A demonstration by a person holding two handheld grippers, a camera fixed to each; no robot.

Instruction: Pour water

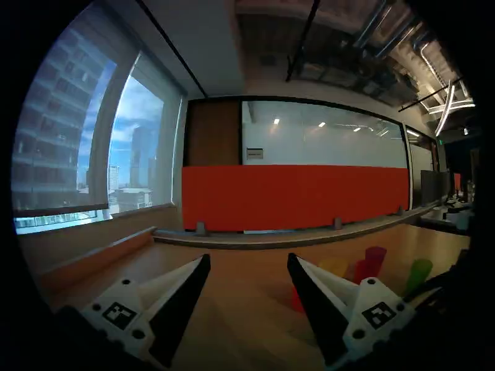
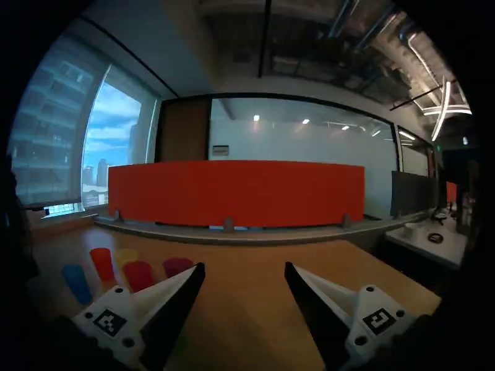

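The left gripper [image 1: 248, 258] and right gripper [image 2: 244, 267] hover wide open and empty above the wooden table [image 2: 247, 303]; coloured cups [image 2: 139, 275], five I think, cluster just past the right one, partly hidden behind one finger; beyond stand an orange partition [image 2: 235, 191] and tall windows [image 2: 108, 148].

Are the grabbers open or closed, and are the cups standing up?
Left gripper: jaws open, empty.
Right gripper: jaws open, empty.
Blue cup: standing, untouched.
Orange cup: standing, untouched.
Yellow cup: standing, untouched.
Red cup: standing, untouched.
Green cup: standing, untouched.
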